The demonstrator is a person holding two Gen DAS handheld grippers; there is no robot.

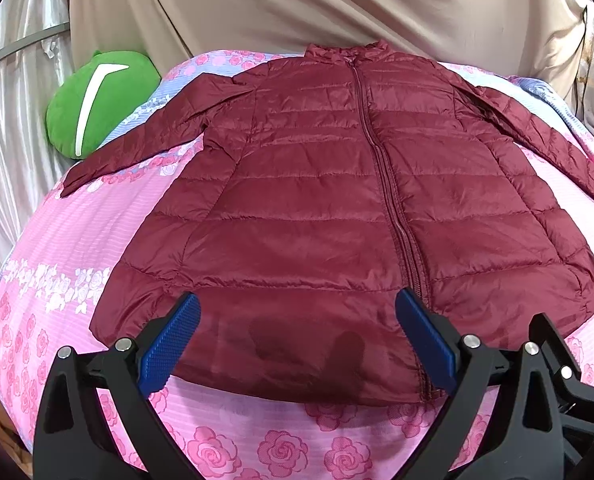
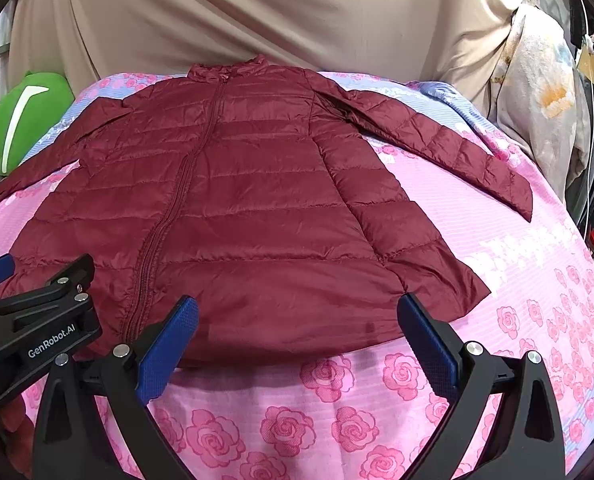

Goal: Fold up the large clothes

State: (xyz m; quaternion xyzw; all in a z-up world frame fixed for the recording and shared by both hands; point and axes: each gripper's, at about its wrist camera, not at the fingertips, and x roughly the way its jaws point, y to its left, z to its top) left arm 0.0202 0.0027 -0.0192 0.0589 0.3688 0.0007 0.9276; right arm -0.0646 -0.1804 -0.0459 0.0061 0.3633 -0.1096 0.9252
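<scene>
While the maroon puffer jacket [image 1: 321,208] lies spread face up on the bed [image 1: 69,248], zipper closed and collar toward the far wall, both claws hover just short of its near hem, empty. The left claw [image 1: 297,316] has its blue pads spread wide over the hem's left half, beside the zipper line [image 1: 381,168]; the right claw [image 2: 297,316] is likewise spread wide above the hem's right half, touching nothing. Both sleeves angle outward: the left sleeve [image 1: 137,140] runs toward a green plush pillow [image 1: 97,100], and the right sleeve [image 2: 437,144] lies across the pink rose-print bedspread. This flat, symmetric layout seems chosen so the folds can start from clean edges, and the claws sit side by side at the hem, probably to take it at two points together. No fold looks begun yet; my guess is that either the sleeves go in first or the hem gets lifted toward the collar.
</scene>
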